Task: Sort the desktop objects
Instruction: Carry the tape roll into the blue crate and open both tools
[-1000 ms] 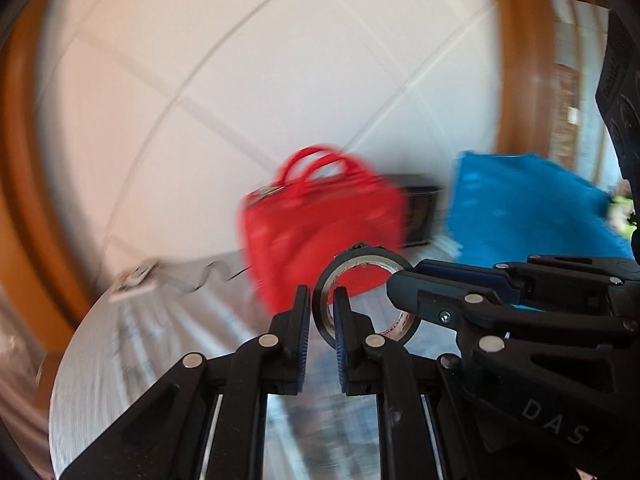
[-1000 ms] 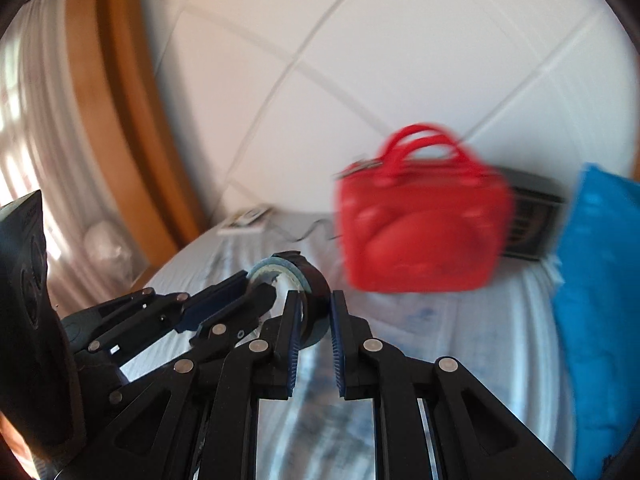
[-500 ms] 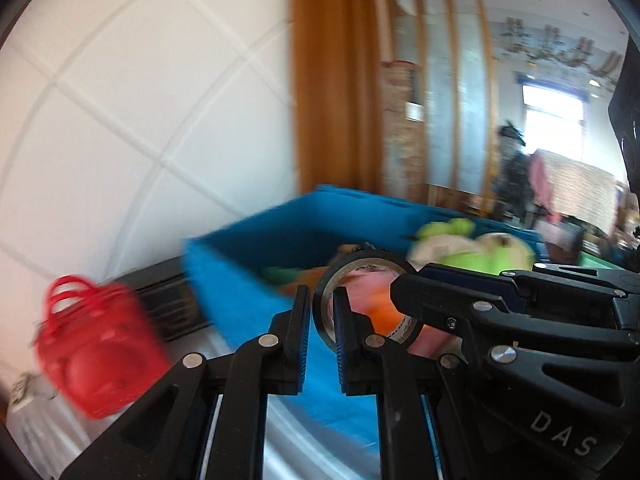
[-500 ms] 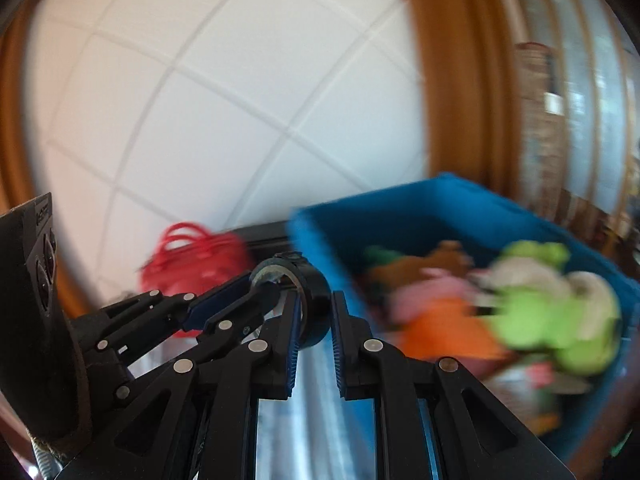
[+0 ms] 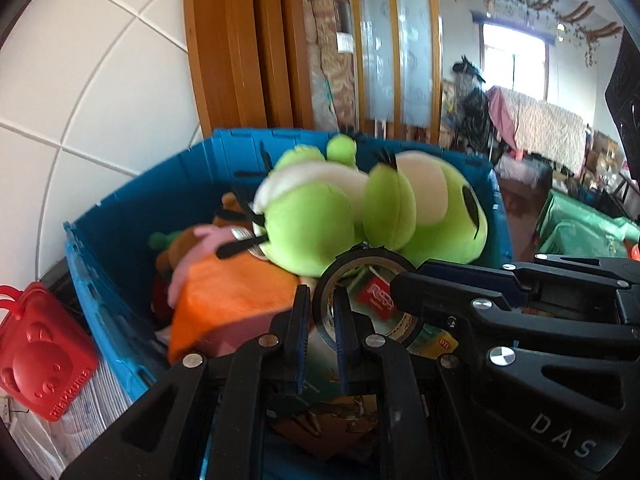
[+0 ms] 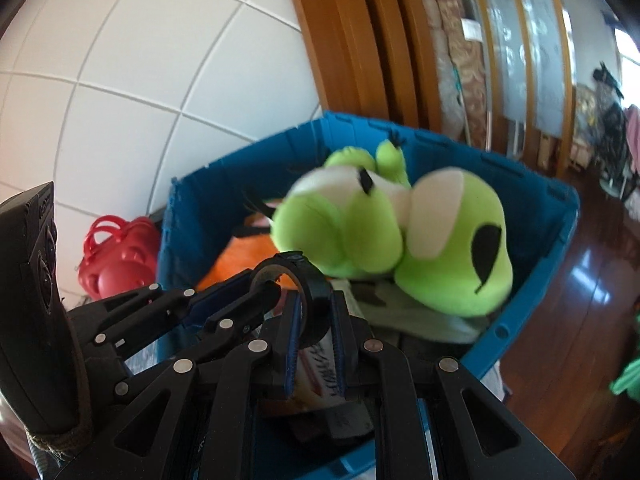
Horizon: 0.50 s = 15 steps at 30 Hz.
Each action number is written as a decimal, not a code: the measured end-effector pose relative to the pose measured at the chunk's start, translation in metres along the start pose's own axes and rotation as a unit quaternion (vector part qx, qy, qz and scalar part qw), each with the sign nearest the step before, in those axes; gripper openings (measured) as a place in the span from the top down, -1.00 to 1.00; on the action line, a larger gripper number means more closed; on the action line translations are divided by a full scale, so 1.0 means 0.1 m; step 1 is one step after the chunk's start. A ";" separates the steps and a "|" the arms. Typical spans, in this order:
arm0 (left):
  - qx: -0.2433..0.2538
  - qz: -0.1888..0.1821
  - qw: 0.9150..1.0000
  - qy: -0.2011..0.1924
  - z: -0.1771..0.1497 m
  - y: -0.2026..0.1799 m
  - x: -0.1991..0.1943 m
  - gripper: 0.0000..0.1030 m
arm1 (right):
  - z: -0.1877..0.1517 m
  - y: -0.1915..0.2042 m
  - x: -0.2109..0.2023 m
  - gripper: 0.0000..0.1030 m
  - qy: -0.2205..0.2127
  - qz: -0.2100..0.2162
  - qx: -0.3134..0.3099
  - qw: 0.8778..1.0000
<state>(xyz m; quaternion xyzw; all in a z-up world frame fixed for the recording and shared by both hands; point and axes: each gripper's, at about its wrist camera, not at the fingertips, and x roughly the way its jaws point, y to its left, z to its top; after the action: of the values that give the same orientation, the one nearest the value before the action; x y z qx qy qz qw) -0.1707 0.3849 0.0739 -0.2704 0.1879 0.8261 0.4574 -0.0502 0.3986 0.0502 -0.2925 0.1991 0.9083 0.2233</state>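
A moment ago both tongs faced the red bag (image 5: 42,350); now they have swung over the blue bin (image 5: 120,280) (already stuffed with toys). The left tongs (image 5: 321,320) and right tongs (image 6: 314,312) both pinch the tape roll (image 5: 362,276), ready for dropping in.

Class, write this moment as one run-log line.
left gripper: shut on tape roll | right gripper: shut on tape roll | position: over blue bin
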 end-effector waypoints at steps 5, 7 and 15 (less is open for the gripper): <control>-0.006 0.011 1.000 0.019 -0.04 -0.04 0.05 0.78 | -0.03 -0.10 0.09 0.70 0.018 0.017 0.007 1.000; -0.014 0.014 0.999 0.030 -0.04 -0.03 0.08 0.71 | -0.04 -0.09 0.10 0.67 0.021 0.025 0.009 0.999; -0.052 0.048 0.997 0.015 -0.11 0.13 -0.04 -0.25 | 0.01 -0.20 0.12 -0.10 0.013 -0.008 0.003 1.000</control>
<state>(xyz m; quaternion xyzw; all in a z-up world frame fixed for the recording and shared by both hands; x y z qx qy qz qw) -0.1774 0.3698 0.0685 -0.2967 0.1642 0.8517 0.3995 -0.0493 0.4189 0.0387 -0.3050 0.2027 0.9019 0.2290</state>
